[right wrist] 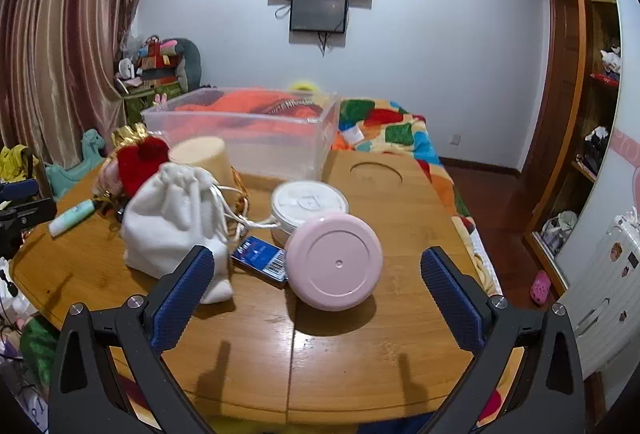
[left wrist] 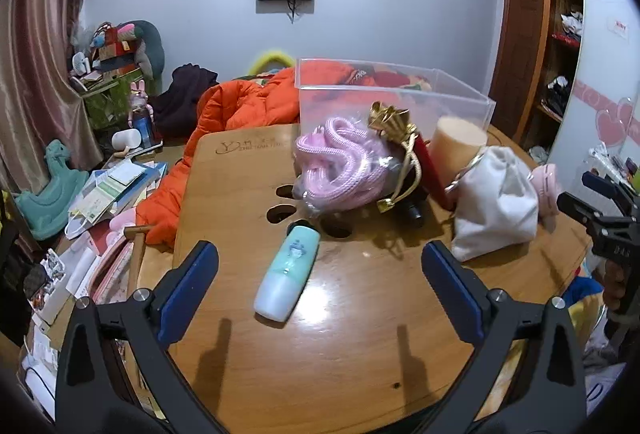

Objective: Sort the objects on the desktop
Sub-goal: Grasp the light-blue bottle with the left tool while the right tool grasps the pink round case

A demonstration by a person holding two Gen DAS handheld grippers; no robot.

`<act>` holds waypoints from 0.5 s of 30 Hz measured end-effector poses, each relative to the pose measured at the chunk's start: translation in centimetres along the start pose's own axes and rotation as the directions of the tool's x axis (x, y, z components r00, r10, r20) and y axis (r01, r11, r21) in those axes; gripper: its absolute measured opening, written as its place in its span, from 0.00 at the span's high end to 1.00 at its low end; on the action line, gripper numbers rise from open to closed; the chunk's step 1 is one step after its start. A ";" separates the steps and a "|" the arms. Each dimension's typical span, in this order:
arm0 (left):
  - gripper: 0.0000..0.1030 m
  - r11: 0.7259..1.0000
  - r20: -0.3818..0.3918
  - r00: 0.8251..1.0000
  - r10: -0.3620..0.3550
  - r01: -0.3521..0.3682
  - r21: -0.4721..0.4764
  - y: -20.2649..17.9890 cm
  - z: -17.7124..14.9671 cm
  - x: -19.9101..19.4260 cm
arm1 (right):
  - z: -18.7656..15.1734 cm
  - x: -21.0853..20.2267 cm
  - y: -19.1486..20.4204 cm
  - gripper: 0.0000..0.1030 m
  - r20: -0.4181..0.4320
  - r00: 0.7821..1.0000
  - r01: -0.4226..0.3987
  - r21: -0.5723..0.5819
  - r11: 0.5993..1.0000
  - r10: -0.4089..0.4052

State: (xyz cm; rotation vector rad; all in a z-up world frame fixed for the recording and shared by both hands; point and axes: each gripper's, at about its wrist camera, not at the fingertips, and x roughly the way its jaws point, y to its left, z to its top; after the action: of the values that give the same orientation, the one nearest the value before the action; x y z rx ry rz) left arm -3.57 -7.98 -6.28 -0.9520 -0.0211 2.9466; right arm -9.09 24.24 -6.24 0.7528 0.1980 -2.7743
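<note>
Your wooden table (right wrist: 360,354) fills the space under both tongs, and everything to be sorted sits on it ahead of you. Farthest beyond both sets of fingers stands the clear plastic bin (right wrist: 248,142), empty as far as you can see and open at the top, likely the place the loose items are meant to go.

Ahead and left of your right gripper (right wrist: 318,290) slumps the white drawstring pouch (right wrist: 176,222), its cords trailing toward the white lidded tub (right wrist: 308,202). Straight between the right fingers, just beyond their tips, the pink round case (right wrist: 334,262) stands on edge, leaning against that tub, so expect it to roll if nudged. A small blue carton (right wrist: 262,260) lies flat at the case's left, near the left fingertip.

Ahead of your left gripper (left wrist: 320,282) the bagged pink rope (left wrist: 340,166) is heaped against a gold-trimmed pouch (left wrist: 394,122). Closest, the pale green bottle (left wrist: 288,270) lies on its side between the left fingers.

Both tongs gape fully, holding nothing.
</note>
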 end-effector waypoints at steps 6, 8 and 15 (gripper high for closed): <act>0.19 0.999 -0.056 0.998 -0.012 0.015 0.047 0.3 -0.2 1.6 | -0.3 2.0 -1.5 0.00 -0.087 0.995 -0.043 0.051 0.998 0.048; 0.22 0.999 -0.072 0.997 -0.017 0.021 0.050 0.5 -0.2 2.1 | -0.5 2.5 -1.9 0.00 -0.105 0.993 -0.054 0.067 0.996 0.061; 0.38 0.998 -0.111 0.993 -0.031 0.037 0.046 0.8 0.2 3.4 | -0.9 4.0 -2.1 0.02 -0.142 0.986 -0.082 0.067 0.994 0.091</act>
State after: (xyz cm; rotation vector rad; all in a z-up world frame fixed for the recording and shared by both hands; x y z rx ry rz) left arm -6.48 -8.62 -8.12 -1.0944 0.0363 2.8455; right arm -12.58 25.56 -8.94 0.9567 0.1054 -2.6553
